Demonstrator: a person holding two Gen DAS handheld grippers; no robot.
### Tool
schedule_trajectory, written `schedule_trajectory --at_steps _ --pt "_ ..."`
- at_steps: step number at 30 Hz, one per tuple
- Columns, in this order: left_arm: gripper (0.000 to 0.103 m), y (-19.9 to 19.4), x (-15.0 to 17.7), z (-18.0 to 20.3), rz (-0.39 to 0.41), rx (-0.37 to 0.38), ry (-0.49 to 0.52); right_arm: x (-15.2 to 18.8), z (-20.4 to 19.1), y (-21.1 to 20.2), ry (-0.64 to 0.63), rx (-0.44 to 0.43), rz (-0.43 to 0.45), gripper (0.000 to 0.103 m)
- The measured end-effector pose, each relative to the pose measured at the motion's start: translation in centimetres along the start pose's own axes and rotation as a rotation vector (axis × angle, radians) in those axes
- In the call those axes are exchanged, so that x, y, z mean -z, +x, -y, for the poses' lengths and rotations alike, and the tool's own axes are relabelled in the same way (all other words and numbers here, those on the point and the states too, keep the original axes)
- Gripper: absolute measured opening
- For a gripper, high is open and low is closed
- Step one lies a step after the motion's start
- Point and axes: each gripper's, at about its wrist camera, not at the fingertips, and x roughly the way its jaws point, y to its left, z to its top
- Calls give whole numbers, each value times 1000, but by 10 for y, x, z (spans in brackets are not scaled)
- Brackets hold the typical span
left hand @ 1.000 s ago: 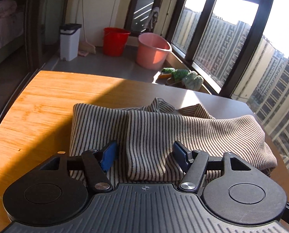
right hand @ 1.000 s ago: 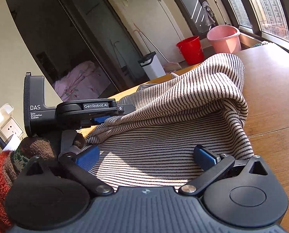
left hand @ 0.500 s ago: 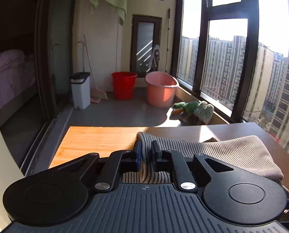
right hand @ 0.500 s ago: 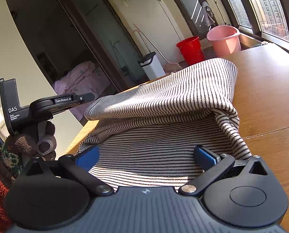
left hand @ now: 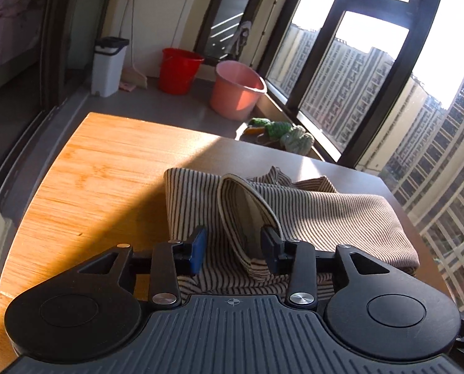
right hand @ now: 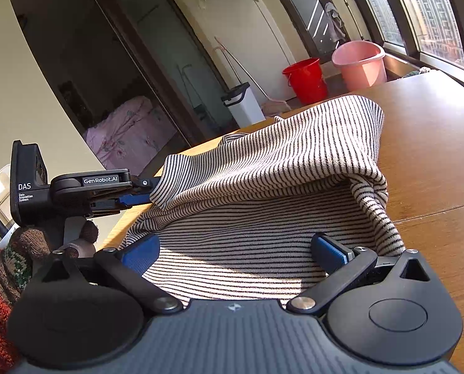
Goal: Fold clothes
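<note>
A beige-and-dark striped garment [left hand: 325, 205] lies part-folded on the wooden table [left hand: 107, 171]. My left gripper [left hand: 233, 240] hovers at its near edge with its jaws opening. A raised fold of the cloth stands between them, leaning on the right pad [left hand: 267, 240], while the left pad is clear of it. The right wrist view shows the same garment [right hand: 278, 143] with its top layer draped over, and the left gripper [right hand: 138, 193] at that layer's left end. My right gripper [right hand: 232, 246] is open wide, low over the bottom layer, gripping nothing.
Beyond the table's far edge stand a red bucket [left hand: 179, 68], a pink bucket [left hand: 236, 90] and a white bin [left hand: 108, 65]. Tall windows run along the right. A gloved hand [right hand: 38, 240] holds the left gripper. Bare tabletop [right hand: 434, 143] lies right of the garment.
The left gripper was open, shut on a fold and lifted it, then came down again with its jaws apart, leaving the fold loose between them. The right gripper has stayed still.
</note>
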Motion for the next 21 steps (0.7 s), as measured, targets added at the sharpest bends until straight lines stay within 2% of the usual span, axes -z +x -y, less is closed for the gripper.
schedule_trajectory --at_steps 4,8,10,12,13,15,17,19,20,21 --pt "46 -6 -1 -15 61 92 -137 1 1 -1 7 -5 3 103" --pt "61 -20 -1 -28 130 124 -202 1 2 -2 11 -8 4 103" --pt "70 -18 -4 -31 119 146 -220 0 1 -2 12 -8 4 103" --pt "78 -8 -5 -29 71 152 -207 0 2 -2 12 -8 4 103" --pt "78 -3 -4 -26 54 139 -193 0 2 -2 12 -8 4 103" --pt "76 8 -1 -17 24 112 -153 0 2 -2 12 -8 5 103" --pt "68 16 3 -7 2 93 -102 0 2 -2 13 -9 5 103" --pt "53 23 9 9 -5 53 -10 0 2 -1 15 -11 6 103" --pt "51 25 12 16 4 28 53 -1 2 -1 17 -12 6 103" --pt "35 26 15 23 16 2 110 -1 2 -2 20 -13 8 103"
